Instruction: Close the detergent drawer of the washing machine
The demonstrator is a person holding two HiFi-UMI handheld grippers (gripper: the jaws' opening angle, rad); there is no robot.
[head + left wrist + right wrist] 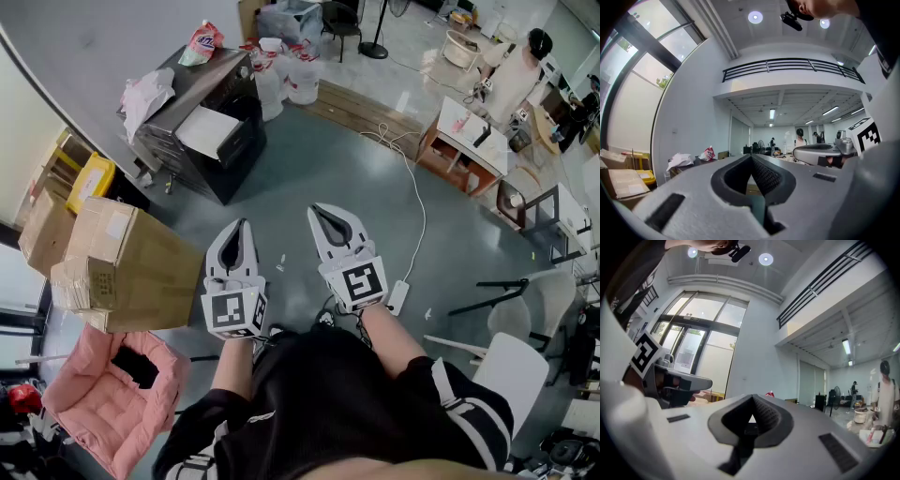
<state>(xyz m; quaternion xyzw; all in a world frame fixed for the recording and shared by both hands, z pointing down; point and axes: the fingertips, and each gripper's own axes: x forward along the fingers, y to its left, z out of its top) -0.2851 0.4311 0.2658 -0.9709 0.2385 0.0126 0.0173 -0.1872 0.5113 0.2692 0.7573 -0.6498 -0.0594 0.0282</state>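
Left claw (241, 228) and right claw (321, 214) are both pinched together, empty and level. The washer (187, 141) stands far left, well apart. The pale slab at its front looks like the open drawer (208, 131). A closed tip could skid off the drawer's edge when pushing. Boxes (112, 262) crowd the near left and a cable (417, 202) trails right, with open floor (319, 159) between.

washing machine (236, 157) behind cardboard boxes (122, 262)
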